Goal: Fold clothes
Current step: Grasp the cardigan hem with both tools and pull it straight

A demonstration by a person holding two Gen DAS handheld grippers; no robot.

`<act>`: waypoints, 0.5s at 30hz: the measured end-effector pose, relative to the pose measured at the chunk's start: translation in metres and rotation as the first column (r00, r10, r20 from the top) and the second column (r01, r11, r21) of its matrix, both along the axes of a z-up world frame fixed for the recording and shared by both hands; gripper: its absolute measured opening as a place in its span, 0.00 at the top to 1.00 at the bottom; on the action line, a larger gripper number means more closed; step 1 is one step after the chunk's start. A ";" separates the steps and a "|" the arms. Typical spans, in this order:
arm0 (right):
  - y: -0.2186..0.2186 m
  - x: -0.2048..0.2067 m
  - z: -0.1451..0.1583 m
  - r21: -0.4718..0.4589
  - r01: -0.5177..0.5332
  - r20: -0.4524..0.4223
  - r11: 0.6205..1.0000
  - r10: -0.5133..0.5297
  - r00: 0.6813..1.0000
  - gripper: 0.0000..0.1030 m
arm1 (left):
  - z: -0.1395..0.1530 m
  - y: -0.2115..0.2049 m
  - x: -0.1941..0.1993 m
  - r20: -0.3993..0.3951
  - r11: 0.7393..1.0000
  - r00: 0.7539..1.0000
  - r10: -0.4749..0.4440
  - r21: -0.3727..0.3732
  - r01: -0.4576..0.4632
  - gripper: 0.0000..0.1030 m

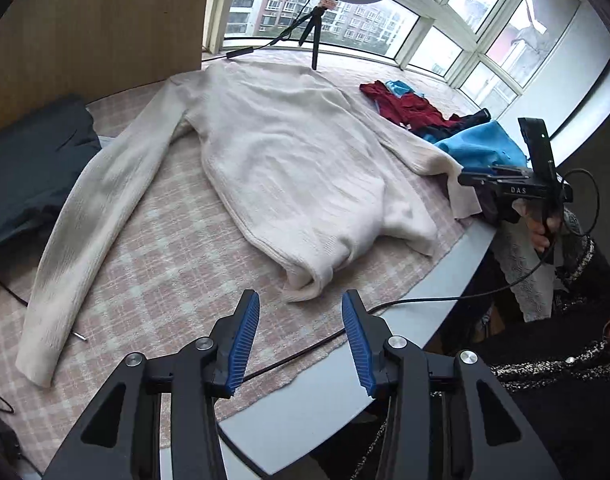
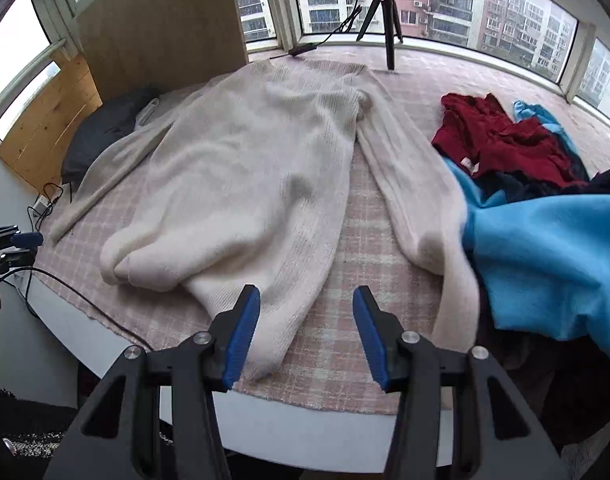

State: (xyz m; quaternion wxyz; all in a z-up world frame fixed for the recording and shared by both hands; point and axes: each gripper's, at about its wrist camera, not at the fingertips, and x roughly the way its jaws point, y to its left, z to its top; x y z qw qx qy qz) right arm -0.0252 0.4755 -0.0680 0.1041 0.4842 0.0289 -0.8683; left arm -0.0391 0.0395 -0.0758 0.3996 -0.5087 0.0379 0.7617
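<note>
A cream knitted sweater (image 1: 297, 152) (image 2: 241, 184) lies spread on a pink checked cloth (image 1: 177, 264), neck toward the window. Its hem is bunched and rumpled at the near edge (image 1: 317, 276). One sleeve (image 1: 85, 216) stretches out to the left; the other sleeve (image 2: 417, 208) runs down toward the blue garment. My left gripper (image 1: 301, 300) hovers open just short of the hem, nothing between its blue pads. My right gripper (image 2: 305, 296) is open above the hem's other corner, also empty. It shows from the side (image 1: 505, 184) in a person's hand.
A pile of red (image 2: 505, 140) and blue clothes (image 2: 545, 260) lies at the right. A dark garment (image 1: 29, 172) sits at the left by a wooden panel (image 1: 97, 20). A tripod (image 1: 313, 32) stands at the window. A black cable (image 1: 305, 352) crosses the white table edge (image 1: 345, 400).
</note>
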 end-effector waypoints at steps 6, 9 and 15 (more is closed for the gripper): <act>0.061 0.013 0.048 -0.091 0.117 -0.035 0.989 -0.121 0.992 0.53 | 0.004 -0.042 -0.018 0.074 0.983 0.981 0.180 0.033 -0.183 0.52; 0.062 0.028 0.034 -0.098 0.106 0.018 0.989 -0.105 0.994 0.52 | -0.013 -0.034 -0.014 0.003 0.973 0.977 0.215 -0.085 -0.214 0.50; 0.002 0.023 -0.057 0.008 0.011 0.157 1.000 -0.012 0.987 0.50 | -0.081 0.044 -0.014 0.106 0.994 0.993 0.042 -0.107 -0.031 0.46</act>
